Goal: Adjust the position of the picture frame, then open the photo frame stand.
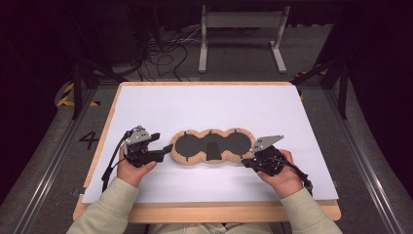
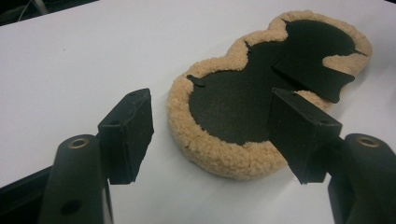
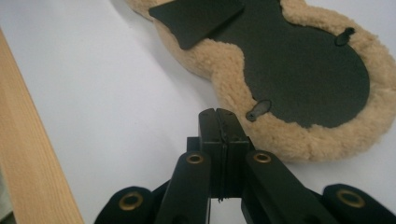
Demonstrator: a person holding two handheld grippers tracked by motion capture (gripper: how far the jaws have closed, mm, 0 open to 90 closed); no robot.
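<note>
Black pads of the left gripper (image 2: 212, 135) stand wide apart, empty, framing the near lobe of the fleece pad (image 2: 261, 88). The right gripper (image 3: 219, 122) has its jaws pressed together on nothing, just short of the opposite lobe. The three-lobed pad lies flat mid-sheet on the white table cover (image 1: 204, 105) — tan woolly rim, dark felt-like centre, a loose flap (image 1: 213, 151) in the middle. It looks light, soft and floppy; I judge the thick fleece edge at each end lobe the best hold. Its long axis runs left to right, between the grippers.
</note>
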